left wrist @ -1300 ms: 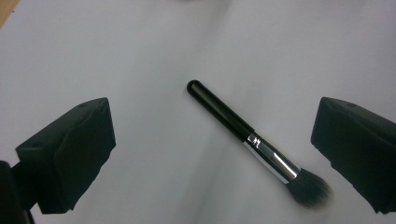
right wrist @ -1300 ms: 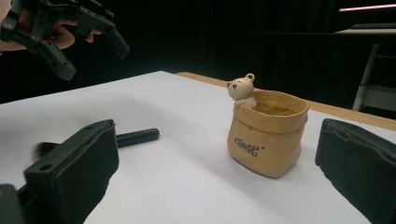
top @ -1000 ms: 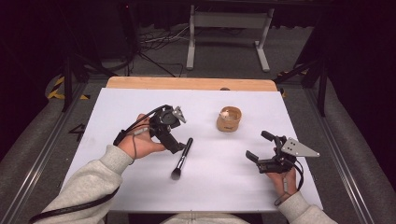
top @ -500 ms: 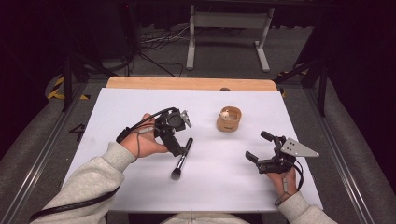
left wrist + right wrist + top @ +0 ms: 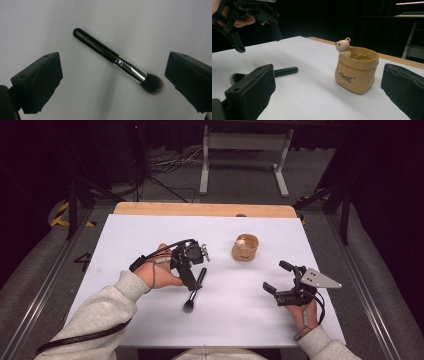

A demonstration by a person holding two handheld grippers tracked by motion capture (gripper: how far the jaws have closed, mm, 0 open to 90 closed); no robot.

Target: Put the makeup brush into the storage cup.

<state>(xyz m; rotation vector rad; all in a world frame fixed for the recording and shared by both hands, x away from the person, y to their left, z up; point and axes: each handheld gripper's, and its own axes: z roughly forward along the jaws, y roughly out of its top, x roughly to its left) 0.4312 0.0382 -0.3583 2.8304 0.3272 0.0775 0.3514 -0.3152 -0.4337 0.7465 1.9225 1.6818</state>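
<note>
Over the last second the left gripper (image 5: 192, 270) has slid a little toward 3 o'clock and now hangs right over the makeup brush (image 5: 195, 289), while the right gripper (image 5: 284, 279) has stayed where it was. In the left gripper view the jaws are spread wide with nothing between them but the brush (image 5: 117, 60) lying flat on the white table cover (image 5: 100, 15) below, its black handle running to 10 o'clock and its dark bristles to 4 o'clock, close to the right-hand jaw; neither jaw touches it. The left hand (image 5: 159, 270) holds this gripper from the 9 o'clock side, a pale sleeve (image 5: 95, 317) trailing to 7 o'clock. In the high view the brush lies near the middle of the table cover (image 5: 150, 230), bristles toward the person. At 2 o'clock from the brush, well apart from it, stands a small tan pot (image 5: 245, 247) with a little bear figure at its rim. The right gripper, held at about 4 o'clock from the pot, also has its jaws wide apart and empty; its own view looks past them at the pot (image 5: 357, 71) and at the brush (image 5: 282, 72) at 9 o'clock, with the left gripper (image 5: 257, 37) raised above it.
</note>
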